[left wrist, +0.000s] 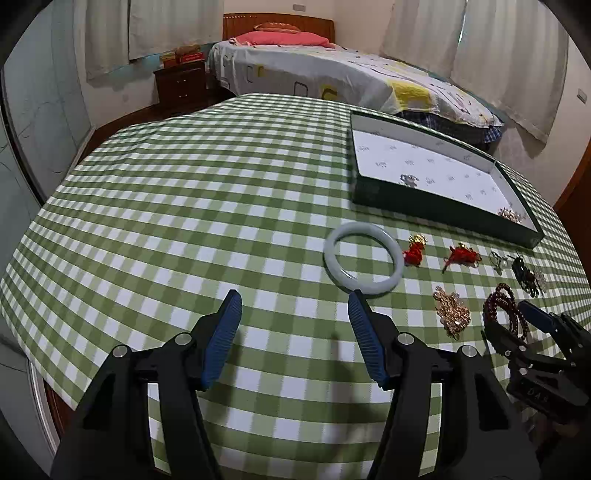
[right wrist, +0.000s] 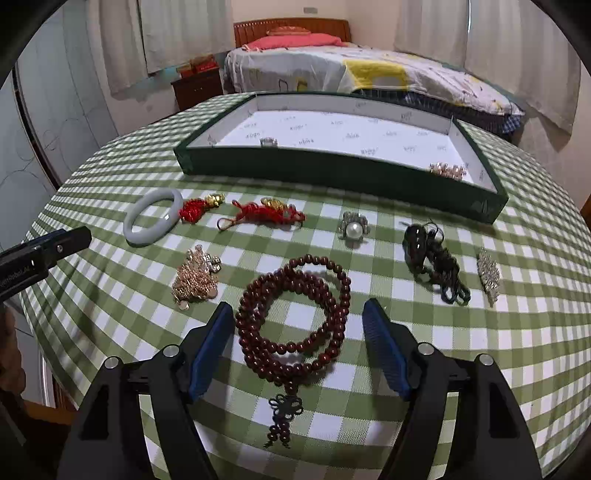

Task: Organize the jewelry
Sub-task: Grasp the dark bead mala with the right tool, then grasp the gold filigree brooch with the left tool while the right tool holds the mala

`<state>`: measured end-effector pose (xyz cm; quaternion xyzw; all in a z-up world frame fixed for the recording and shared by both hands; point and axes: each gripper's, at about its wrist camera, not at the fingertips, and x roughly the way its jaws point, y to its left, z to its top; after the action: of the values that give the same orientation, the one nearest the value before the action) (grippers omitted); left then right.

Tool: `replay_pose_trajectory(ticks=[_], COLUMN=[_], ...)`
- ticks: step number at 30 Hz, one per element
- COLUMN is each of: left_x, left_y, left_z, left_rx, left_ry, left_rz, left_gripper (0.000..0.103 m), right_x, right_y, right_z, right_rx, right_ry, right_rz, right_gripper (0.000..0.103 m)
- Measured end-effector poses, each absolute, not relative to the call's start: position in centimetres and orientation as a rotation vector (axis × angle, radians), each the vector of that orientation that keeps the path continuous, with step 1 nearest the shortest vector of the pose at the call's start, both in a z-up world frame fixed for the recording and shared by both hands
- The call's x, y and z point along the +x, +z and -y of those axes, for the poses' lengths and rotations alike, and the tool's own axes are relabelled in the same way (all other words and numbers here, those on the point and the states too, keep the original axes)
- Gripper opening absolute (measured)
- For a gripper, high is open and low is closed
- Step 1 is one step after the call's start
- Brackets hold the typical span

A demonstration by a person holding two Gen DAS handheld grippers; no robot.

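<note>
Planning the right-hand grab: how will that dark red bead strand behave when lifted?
The bead strand lies in loose coils, so it will probably droop and uncoil. Its round, glossy beads may slip between the open jaws of the right gripper. The tassel would likely dangle.

- Bench [left wrist: 184, 206]: covered in green-and-white checked cloth, evenly lit, soft shadows.
- Bed [right wrist: 369, 74] beyond the bench: wooden headboard [right wrist: 291, 27], red pillow [left wrist: 280, 38], pale patterned cover with a yellow patch.
- Dark wooden nightstand [left wrist: 181, 86] beside the bed's head; red and yellow boxes [left wrist: 184, 56] on top.
- Cream walls; pale curtains [right wrist: 517, 55] hang on the back and right sides.
- Reddish wood floor [left wrist: 122, 120] shows left of the bench.
</note>
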<state>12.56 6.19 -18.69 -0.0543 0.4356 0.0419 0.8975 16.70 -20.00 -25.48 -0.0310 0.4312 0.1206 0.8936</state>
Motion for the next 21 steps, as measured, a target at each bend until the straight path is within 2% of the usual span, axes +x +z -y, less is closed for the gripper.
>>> replay_pose_trajectory(ticks=[2,4,6,7,9,12,14,21], left_x=[12.6,12.7,12.8,12.8,12.8,12.9,12.9,12.9], left_y=[-18.9,-19.0,-19.2,-19.2,-19.3,-19.5,-19.5,-19.7], left_z=[-5.8,-5.4,-5.0,-4.7,-4.2,-3.4,-2.8,0.0], left_rx=[-0.107,-0.106,-0.105,-0.1,-0.092,-0.085,-0.08,-0.059], left_ry=[0.081,0.07,0.059,0.054,0.044,0.026,0.014,-0.041], left_rz=[-0.907,-0.914,-0.918,-0.919,-0.922,-0.927,-0.93,-0.941], left_gripper=[0.059,0.059,0.059,0.059,0.059,0.059,0.059,0.059], right_x=[16.5,16.2,16.1,16.0,15.9,16.0,15.9,15.4], right_y=[-25.5,-25.4,-25.3,-25.3,-25.3,-25.2,-25.1,-24.1], right_z=[20.1,20.4,20.9,21.0,21.5,21.9,22.2,24.6], right_rx=[-0.073,-0.07,-0.079,-0.076,-0.065,-0.06,-0.05,-0.017], right_ry=[0.254,0.243,0.238,0.236,0.241,0.258,0.268,0.232], right_rz=[-0.894,-0.882,-0.873,-0.871,-0.87,-0.872,-0.871,-0.848], right_gripper=[0.07,0.059,0.044,0.04,0.022,0.021,0.016,0.016])
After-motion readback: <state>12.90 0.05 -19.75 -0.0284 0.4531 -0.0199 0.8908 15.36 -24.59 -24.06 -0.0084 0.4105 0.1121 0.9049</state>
